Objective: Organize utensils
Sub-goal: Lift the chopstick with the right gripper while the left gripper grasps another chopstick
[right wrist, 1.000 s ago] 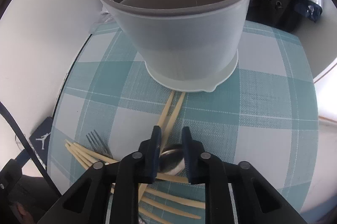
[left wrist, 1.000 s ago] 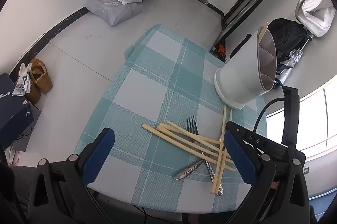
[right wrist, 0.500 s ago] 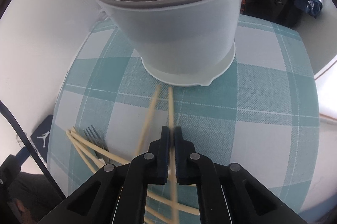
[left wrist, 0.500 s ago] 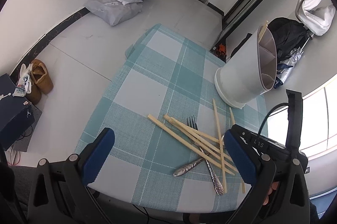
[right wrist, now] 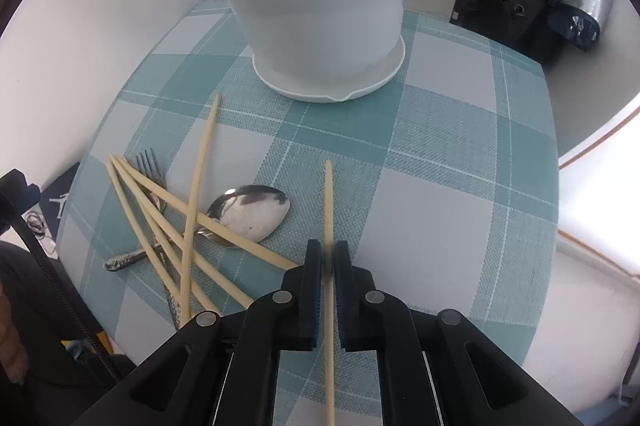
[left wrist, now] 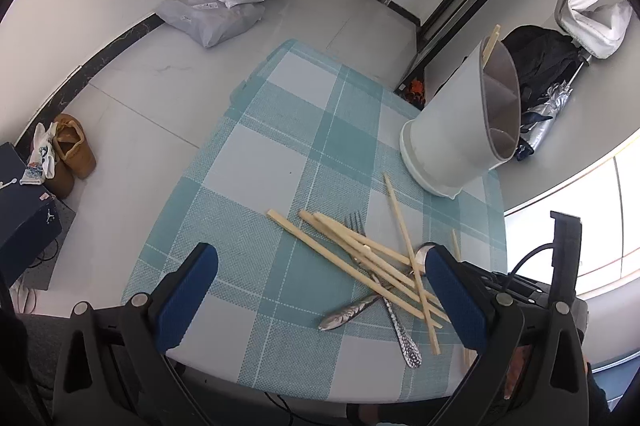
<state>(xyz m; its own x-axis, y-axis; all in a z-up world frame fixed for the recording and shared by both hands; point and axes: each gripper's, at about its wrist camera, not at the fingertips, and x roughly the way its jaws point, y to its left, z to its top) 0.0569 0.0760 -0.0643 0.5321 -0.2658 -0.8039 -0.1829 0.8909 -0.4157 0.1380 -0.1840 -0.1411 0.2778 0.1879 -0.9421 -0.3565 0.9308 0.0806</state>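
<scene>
One pale, slender chopstick (right wrist: pixel 328 201) is pinched in the right claw (right wrist: pixel 328 258); left claw (left wrist: pixel 320 278) spread wide.

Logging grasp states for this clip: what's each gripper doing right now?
Left gripper: open, holding nothing.
Right gripper: closed on a single chopstick.

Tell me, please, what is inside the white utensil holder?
The white utensil holder has inner dividers. In the left wrist view, light chopstick ends stick out of its far compartment. The nearer compartments look empty at the top, but their bottoms are hidden by the wall.
</scene>
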